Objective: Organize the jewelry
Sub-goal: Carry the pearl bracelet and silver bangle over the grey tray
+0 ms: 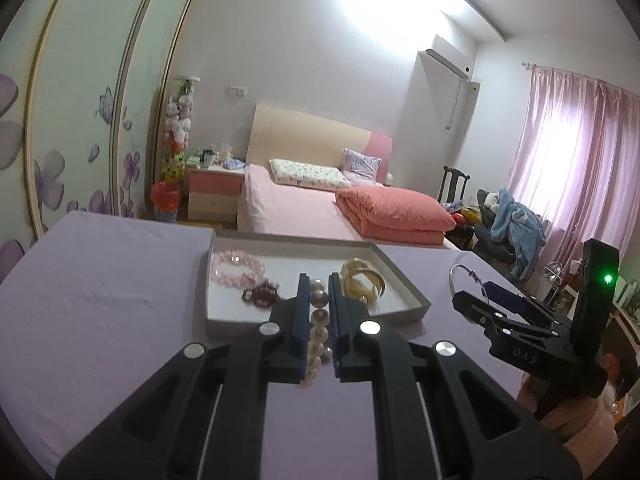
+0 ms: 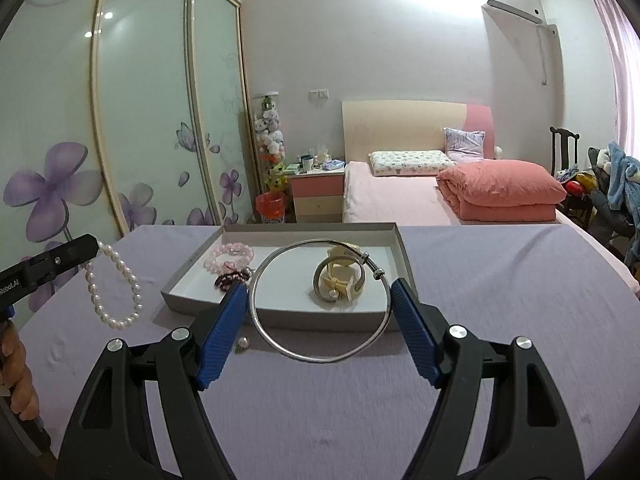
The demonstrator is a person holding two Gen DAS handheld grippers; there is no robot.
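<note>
Lavender bedsheet [image 2: 500, 300] under the grey cardboard tray [image 2: 280, 314] at twelve o'clock: left gripper [image 1: 319, 292] clamped the white pearl bracelet [image 2: 116, 292], right gripper [image 2: 320, 312] spanned the thin silver bangle [image 2: 320, 300]; light edge contact risked either slipping before the tray.

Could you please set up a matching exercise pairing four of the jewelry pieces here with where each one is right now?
Things:
1. pearl bracelet
2. silver bangle
3. pink bead bracelet
4. small loose bead

Places:
A. lying in the far left part of the grey tray
B. pinched in the left gripper, hanging from it
C. resting on the purple cloth just in front of the tray
D. spanned between the pads of the right gripper

Pairs: 1-B, 2-D, 3-A, 4-C
</note>
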